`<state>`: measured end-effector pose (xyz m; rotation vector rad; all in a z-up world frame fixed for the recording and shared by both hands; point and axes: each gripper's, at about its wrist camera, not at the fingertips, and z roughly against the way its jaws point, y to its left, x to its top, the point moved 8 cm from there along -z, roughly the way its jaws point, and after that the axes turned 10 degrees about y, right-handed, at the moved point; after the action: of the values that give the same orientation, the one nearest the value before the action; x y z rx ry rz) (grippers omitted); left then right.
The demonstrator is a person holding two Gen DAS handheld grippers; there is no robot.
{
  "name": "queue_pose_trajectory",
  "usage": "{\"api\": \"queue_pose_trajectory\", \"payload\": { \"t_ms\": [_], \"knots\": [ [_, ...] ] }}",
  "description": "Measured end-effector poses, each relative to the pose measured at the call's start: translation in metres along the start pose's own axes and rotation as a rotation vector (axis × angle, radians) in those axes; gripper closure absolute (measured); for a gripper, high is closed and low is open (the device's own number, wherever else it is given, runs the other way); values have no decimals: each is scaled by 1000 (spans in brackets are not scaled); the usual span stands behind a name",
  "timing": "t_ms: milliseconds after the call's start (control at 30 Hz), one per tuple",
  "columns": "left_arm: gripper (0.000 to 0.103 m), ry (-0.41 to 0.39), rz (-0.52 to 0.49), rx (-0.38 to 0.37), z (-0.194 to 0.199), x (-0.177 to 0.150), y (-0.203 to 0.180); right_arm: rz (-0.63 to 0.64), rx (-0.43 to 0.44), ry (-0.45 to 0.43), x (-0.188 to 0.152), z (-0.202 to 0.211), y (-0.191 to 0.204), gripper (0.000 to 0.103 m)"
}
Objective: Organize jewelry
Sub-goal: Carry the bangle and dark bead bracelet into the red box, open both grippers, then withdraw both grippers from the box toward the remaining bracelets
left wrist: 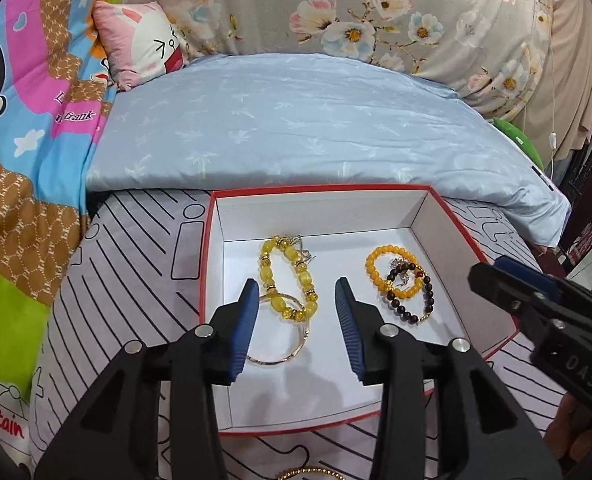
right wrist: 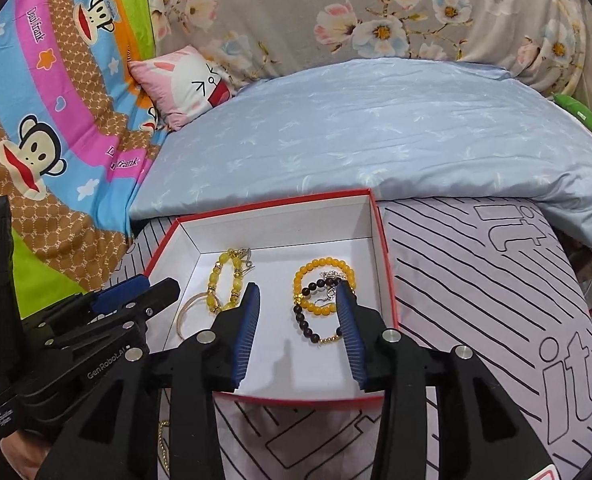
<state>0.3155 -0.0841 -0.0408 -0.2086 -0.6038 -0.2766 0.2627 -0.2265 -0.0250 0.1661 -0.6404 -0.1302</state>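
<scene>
Two grippers hang over the box (left wrist: 211, 280), and we hold nothing in either: the left gripper (left wrist: 296, 320) stands part open above the yellow bracelet (left wrist: 285, 276) and the bangle (left wrist: 291, 344) beneath it, the right gripper (right wrist: 298, 320) part open above the orange bracelet (right wrist: 320, 288) and the dark bracelet (right wrist: 316, 320), which overlap. We judge both drops into the box done. One gold chain (left wrist: 316, 472) lies on the sheet (right wrist: 476, 300) outside the box's near edge; next we should lift clear, reach back and pinch it low against the soft cloth.
</scene>
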Motion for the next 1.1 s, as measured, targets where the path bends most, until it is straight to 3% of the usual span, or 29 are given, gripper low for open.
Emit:
{"api": "queue_pose_trajectory", "payload": {
  "t_ms": [433, 667, 967, 1100],
  "knots": [
    [65, -1, 18, 5, 39, -35, 7, 16, -26, -14, -50, 47, 8, 62],
    [64, 35, 42, 1, 52, -78, 17, 13, -24, 6, -90, 66, 10, 62],
    [64, 147, 91, -16, 32, -137, 22, -2, -24, 51, -138, 74, 10, 62],
    [64, 175, 87, -4, 17, -148, 17, -4, -18, 75, -152, 71, 12, 62]
  ]
}}
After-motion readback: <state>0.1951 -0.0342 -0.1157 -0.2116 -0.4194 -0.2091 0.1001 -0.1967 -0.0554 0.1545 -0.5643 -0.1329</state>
